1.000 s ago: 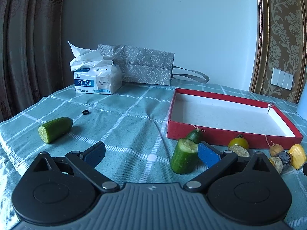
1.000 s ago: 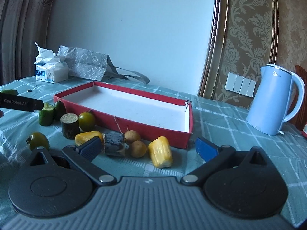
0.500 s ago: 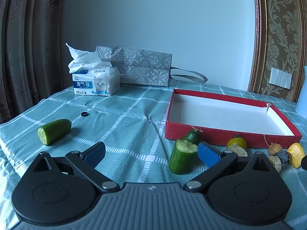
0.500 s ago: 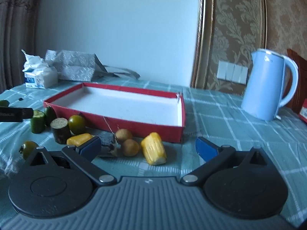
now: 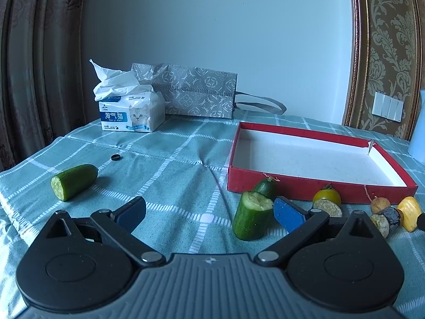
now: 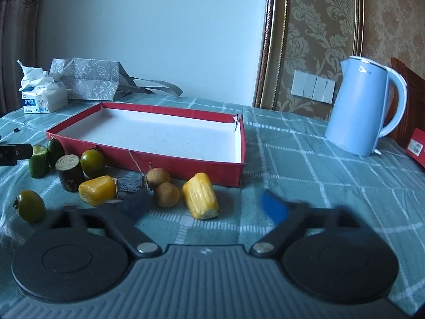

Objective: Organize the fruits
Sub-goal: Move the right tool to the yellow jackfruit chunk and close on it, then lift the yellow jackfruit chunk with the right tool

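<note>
A red tray [image 5: 297,186] with a white floor lies on the checked cloth; it also shows in the right wrist view [image 6: 148,156]. My left gripper [image 5: 209,212] is open, low over the cloth. An upright cucumber piece [image 5: 251,215] stands between its fingers, close to the right pad. Another cucumber piece [image 5: 73,180] lies far left. My right gripper [image 6: 204,207] is open and empty, just short of a yellow corn piece [image 6: 202,195]. Longans [image 6: 166,194], a second corn piece [image 6: 97,190], green tomatoes [image 6: 91,159] and dark stubs [image 6: 69,167] lie before the tray.
A tissue box [image 5: 131,113] and a grey patterned bag [image 5: 196,93] stand at the back left. A blue kettle [image 6: 364,109] stands at the right, with a red box [image 6: 417,146] beyond it. A small black ring [image 5: 115,157] lies on the cloth.
The left gripper has barely shifted. The right gripper has swung to the right and a little nearer the corn; its fingers are blurred now.
</note>
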### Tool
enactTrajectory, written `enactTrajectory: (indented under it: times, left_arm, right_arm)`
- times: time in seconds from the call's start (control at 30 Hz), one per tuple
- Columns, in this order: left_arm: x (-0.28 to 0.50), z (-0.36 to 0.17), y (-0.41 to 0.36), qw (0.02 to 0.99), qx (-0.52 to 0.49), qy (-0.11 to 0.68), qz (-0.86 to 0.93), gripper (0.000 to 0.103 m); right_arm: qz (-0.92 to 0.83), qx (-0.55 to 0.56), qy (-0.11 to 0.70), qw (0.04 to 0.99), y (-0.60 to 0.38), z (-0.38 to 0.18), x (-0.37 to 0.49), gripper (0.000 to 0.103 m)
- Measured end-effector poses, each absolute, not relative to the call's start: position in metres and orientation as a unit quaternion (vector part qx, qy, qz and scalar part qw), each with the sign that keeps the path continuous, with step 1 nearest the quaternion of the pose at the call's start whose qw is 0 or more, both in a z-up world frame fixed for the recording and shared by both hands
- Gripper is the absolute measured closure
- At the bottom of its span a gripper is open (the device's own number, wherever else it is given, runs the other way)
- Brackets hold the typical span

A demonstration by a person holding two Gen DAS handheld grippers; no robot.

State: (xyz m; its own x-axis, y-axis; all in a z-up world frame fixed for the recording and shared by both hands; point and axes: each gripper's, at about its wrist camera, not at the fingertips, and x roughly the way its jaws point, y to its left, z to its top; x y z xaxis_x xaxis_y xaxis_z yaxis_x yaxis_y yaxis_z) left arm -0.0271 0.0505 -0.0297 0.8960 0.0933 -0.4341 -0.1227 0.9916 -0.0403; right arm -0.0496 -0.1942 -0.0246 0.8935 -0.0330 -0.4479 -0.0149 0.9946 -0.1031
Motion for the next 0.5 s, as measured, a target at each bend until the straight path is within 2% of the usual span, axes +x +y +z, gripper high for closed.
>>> enactTrajectory:
  times: [0.03,0.07,0.1,0.5]
  left_arm:
    - [-0.027,-0.030,0.050,0.973,-0.033,0.221,0.055,0.000]
    - [-0.027,-0.030,0.050,0.973,-0.033,0.221,0.055,0.000]
    - [-0.027,-0.030,0.050,0.973,-0.032,0.221,0.055,0.000]
    - [-0.027,-0.031,0.049,0.973,-0.032,0.225,0.049,0.000]
  right_arm:
    - [0.001,-0.049,0.237,0.970,-0.197,-0.025,-0.049,0.051]
    - [0.007,-0.043,0.247,0.968,-0.200,-0.026,-0.047,0.063]
    - [0.010,-0.038,0.256,0.966,-0.203,-0.027,-0.045,0.067]
    - [0.045,-0.048,0.283,0.957,-0.222,-0.033,-0.021,0.068]
